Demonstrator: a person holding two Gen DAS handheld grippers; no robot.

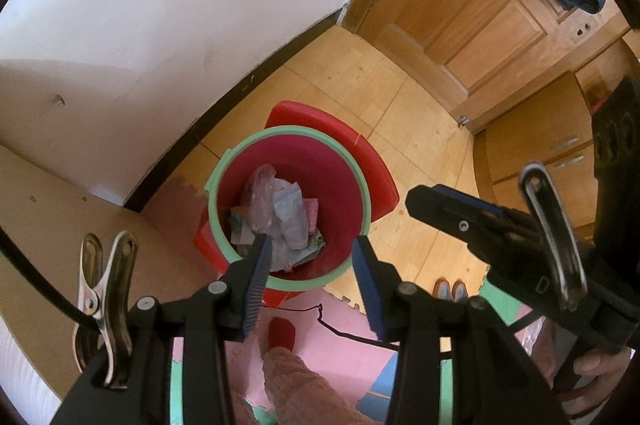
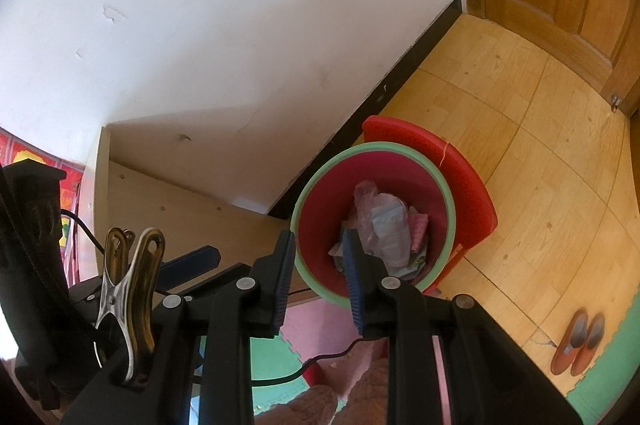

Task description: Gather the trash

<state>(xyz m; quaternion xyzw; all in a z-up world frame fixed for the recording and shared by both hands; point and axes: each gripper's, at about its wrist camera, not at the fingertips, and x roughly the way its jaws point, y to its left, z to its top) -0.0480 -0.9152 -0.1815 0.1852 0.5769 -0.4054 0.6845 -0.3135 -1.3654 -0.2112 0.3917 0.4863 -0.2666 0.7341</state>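
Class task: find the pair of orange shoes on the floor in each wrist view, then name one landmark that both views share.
Left wrist view: the orange shoes sit low, right of centre, just beyond the left gripper's right finger.
Right wrist view: the orange shoes lie at the lower right, where foam mat meets wood floor.
Shared landmark: the red bin with the green rim.

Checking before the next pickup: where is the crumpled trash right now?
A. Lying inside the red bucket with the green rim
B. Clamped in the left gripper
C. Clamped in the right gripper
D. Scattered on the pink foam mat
A: the crumpled trash lies at the bottom of the red bucket, while the left gripper and right gripper both stand above it with nothing between their fingers.
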